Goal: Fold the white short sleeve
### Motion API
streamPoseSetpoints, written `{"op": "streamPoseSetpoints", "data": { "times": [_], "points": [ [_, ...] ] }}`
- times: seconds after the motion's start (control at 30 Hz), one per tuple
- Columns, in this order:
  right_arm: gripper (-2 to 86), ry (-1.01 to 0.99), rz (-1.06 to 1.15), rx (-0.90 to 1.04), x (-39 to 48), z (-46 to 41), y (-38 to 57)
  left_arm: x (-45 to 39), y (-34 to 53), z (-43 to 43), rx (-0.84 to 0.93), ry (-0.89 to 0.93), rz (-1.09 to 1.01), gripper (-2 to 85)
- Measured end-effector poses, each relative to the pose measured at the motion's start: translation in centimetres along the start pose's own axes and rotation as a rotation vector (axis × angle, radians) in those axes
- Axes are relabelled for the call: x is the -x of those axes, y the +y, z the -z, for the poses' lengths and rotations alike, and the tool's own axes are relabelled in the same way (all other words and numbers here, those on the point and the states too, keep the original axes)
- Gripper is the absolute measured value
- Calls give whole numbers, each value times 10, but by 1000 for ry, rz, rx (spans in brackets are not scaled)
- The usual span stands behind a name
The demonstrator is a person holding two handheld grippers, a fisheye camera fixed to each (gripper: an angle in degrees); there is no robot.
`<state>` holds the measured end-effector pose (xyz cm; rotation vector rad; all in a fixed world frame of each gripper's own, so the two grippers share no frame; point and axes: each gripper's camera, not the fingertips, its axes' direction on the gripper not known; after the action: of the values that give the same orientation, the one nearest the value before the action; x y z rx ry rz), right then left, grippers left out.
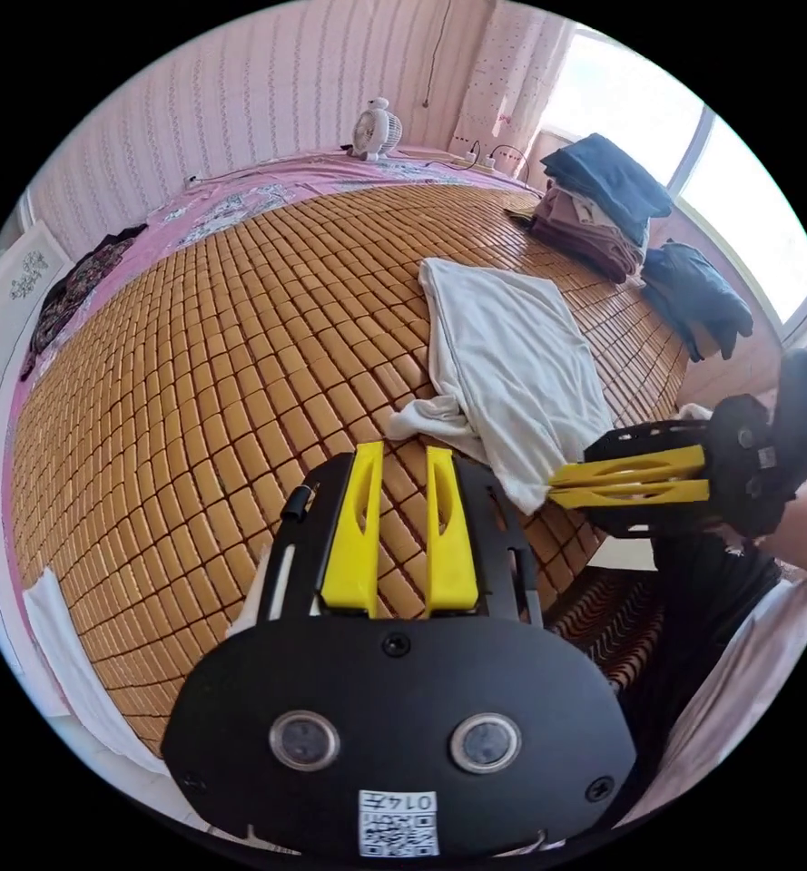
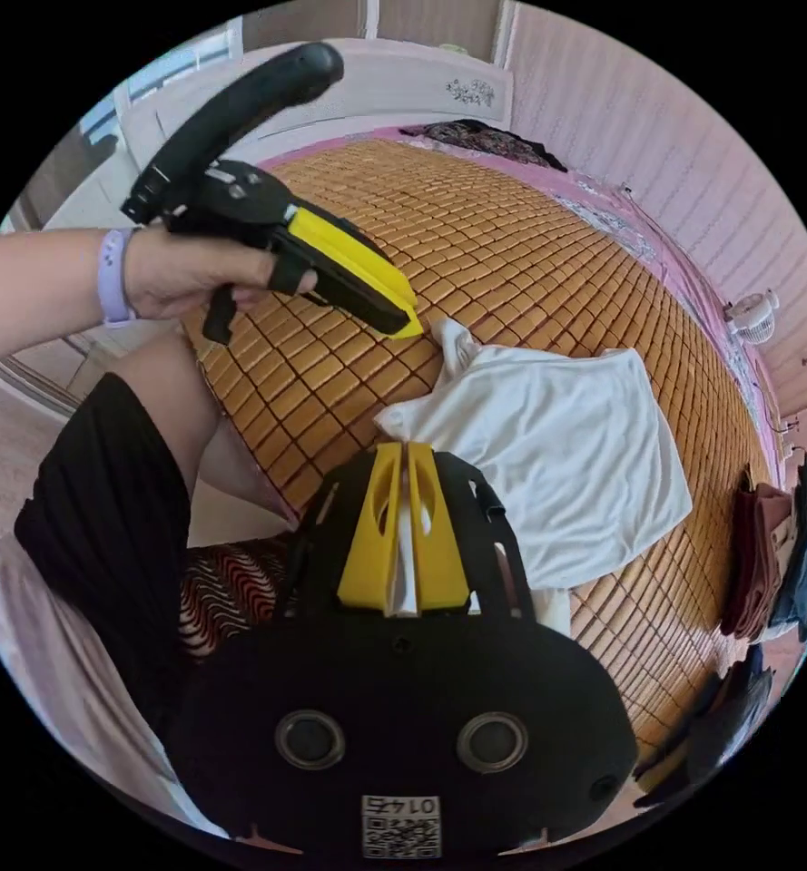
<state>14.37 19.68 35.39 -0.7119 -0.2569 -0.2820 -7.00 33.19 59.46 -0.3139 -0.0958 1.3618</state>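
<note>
R gripper (image 2: 408, 454) is clamped on the white short sleeve (image 2: 548, 454) at its near corner, w/ its length running away; L gripper (image 1: 401, 463), part-open & empty, hovers beside the shirt.

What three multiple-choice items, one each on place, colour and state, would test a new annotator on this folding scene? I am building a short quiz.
1. Where does the white short sleeve lie?
A. on the woven mat
B. on the floor
C. on the stacked clothes

2. What colour are the jaws of both grippers?
A. red
B. yellow
C. blue

3. What is the state of the right gripper?
A. open, clear of the cloth
B. shut on nothing
C. shut on the shirt's edge

Key: 1 A, the shirt is spread on the mat; 2 B, yellow in both views; 3 C, white cloth shows between its closed jaws, while the left gripper is open.
</note>
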Motion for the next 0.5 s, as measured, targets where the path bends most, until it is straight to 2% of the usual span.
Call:
{"op": "streamPoseSetpoints", "data": {
  "times": [0.13, 0.2, 0.27, 0.43, 0.5],
  "points": [
    [2, -134, -305, -225, -63, 74, 56, -1, -20, -23, 76, -2, -6, 44],
    [4, -132, -480, -316, -95, 105, 94, -6, -24, -25, 111, -64, -32, 13],
    [6, -86, -759, -393, -134, 137, 152, -7, -20, -19, 138, -60, -20, 3],
    [21, 17, -1029, -422, -173, 156, 228, -4, 25, 25, -7, 114, 36, -4],
    [42, 17, -1082, -379, -182, 148, 236, 1, 47, 33, -24, 262, 85, -3]
  ]
}}
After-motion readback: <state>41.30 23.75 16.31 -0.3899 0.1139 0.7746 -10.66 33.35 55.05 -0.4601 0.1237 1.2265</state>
